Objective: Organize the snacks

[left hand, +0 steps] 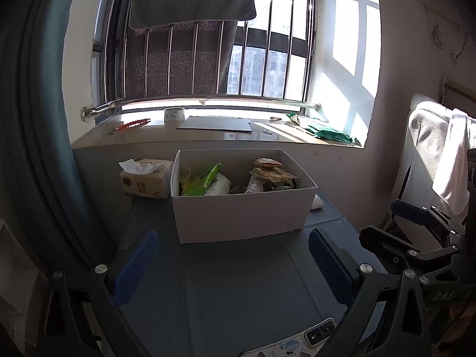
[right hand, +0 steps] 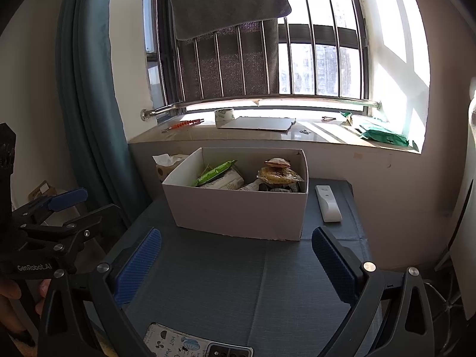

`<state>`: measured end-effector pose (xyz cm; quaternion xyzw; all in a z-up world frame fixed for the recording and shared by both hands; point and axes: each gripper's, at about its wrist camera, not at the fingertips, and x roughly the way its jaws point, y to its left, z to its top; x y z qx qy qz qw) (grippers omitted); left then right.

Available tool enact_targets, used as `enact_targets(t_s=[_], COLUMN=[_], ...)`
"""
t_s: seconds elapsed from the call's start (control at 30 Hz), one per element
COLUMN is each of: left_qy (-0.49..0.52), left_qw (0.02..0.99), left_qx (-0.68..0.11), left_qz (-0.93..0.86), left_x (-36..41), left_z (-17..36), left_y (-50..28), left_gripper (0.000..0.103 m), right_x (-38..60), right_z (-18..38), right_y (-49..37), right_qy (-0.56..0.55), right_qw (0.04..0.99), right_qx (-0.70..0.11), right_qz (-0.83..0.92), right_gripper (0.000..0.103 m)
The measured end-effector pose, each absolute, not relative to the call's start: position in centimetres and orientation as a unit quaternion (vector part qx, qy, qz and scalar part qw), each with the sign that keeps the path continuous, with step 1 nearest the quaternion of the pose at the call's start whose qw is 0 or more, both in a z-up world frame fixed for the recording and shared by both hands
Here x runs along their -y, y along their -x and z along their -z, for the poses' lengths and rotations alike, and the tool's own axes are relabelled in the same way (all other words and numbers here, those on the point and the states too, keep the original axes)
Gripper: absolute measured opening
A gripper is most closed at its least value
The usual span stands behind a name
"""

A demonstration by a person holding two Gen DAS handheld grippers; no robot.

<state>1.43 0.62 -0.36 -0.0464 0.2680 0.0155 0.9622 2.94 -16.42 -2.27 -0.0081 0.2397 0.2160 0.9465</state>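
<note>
A white cardboard box (left hand: 238,217) (right hand: 238,211) stands on the dark grey table. It holds several snack packs: a green packet (left hand: 205,178) (right hand: 215,171) on the left and a yellow-brown packet (left hand: 272,172) (right hand: 278,174) on the right. My left gripper (left hand: 233,264) is open and empty, a short way in front of the box. My right gripper (right hand: 236,264) is open and empty, also in front of the box. Each gripper shows at the edge of the other's view.
A tissue pack (left hand: 145,180) sits left of the box. A white remote (right hand: 327,203) lies to its right. A phone (right hand: 184,343) lies at the table's near edge. The windowsill (left hand: 208,136) behind holds tape, a board and green packets (right hand: 382,134). A teal curtain hangs left.
</note>
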Motion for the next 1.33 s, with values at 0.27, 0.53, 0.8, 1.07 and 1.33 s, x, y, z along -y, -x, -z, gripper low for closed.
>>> enact_targets(t_s=[0.27,0.53,0.8,1.07,1.33], left_qy=[0.045,0.043,0.041,0.037,0.037], left_qw=[0.962,0.962,0.962,0.962,0.963], left_qx=[-0.269,-0.269,-0.269,-0.269,-0.266], left_qz=[-0.015,-0.016,-0.016,-0.017,-0.005], left_x=[-0.67,-0.62,-0.62,-0.67,-0.46], left_z=[0.36,0.29,0.25,0.20,0.15], left_y=[-1.53,-1.57,-1.55,-1.52,-1.34], left_gripper=[0.103,0.103,0.103,0.103,0.103], right_x=[16.53,16.51,16.39,16.35,16.42], right_z=[2.25,2.23,2.18,2.18,2.21], right_y=[-2.91,-2.94,-2.93,-2.91,-2.95], right_qy=[0.007,0.008,0.009,0.008,0.008], right_qw=[0.947,0.946,0.946,0.946,0.946], right_qx=[-0.239,-0.238,-0.238,-0.238,-0.238], right_qz=[-0.216,-0.219,-0.221,-0.222,-0.222], right_gripper=[0.103,0.103,0.103,0.103,0.103])
